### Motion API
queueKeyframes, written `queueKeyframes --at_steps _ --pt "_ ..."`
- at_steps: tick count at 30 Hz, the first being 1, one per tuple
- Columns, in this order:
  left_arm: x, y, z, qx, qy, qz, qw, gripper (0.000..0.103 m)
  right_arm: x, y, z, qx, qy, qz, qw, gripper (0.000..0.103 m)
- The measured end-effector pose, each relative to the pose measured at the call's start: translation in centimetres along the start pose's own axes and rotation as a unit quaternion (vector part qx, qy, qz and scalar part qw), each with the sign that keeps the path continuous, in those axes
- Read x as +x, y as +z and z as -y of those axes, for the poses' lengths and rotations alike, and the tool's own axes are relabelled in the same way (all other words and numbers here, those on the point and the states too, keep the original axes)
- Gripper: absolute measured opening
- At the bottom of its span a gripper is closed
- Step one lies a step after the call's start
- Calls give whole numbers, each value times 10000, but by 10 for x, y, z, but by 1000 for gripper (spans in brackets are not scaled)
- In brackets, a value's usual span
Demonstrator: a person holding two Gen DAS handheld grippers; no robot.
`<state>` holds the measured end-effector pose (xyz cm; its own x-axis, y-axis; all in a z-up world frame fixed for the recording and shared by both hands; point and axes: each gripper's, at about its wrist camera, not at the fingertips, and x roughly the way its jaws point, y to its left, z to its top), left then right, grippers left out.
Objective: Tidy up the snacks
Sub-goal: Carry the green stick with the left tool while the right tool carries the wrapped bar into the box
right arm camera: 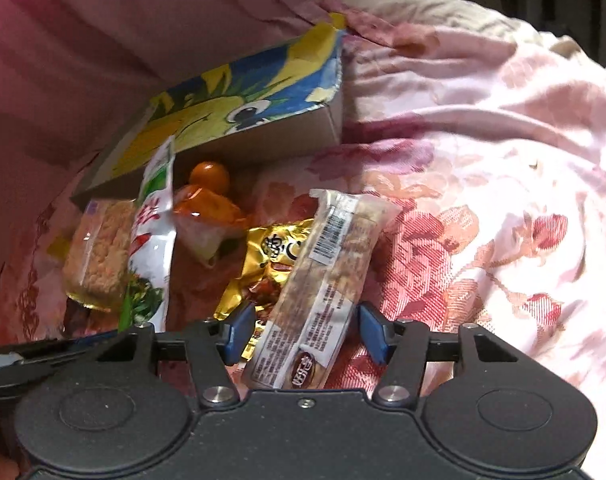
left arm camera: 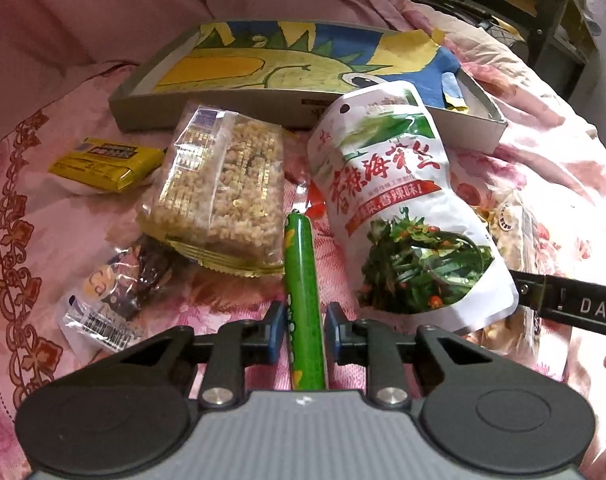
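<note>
You are at the pick-up step: your left gripper straddles the green sausage stick narrowly and your right gripper brackets the nut bar with a gap either side, so next close both and carry them to the box in the upper frame.

The seaweed pouch hides most of the snack behind it

Left tongs stand narrowly parted; right tongs gape wider, both pointing forward, low.

Between our left tongs lies the sausage stick; crisped-rice bar left, seaweed pouch right, box beyond.
</note>
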<state>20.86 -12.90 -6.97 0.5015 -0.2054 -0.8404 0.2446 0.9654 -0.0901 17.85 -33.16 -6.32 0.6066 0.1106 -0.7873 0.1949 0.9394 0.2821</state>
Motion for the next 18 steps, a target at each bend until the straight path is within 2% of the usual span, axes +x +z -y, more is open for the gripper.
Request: queueKeyframes --at_steps 2,8,18 --pt "-1 -2 1 26 21 -4 10000 20 2 -1 2 42 16 -67 10000 52" --pt "-14 -11 0 -102 -35 -31 9999 19 -6 -6 -3 -103 95 33 9999 45" --pt "-51 -24 -4 -469 -187 266 9984 19 -39 -7 -9 -432 317 637 9965 39"
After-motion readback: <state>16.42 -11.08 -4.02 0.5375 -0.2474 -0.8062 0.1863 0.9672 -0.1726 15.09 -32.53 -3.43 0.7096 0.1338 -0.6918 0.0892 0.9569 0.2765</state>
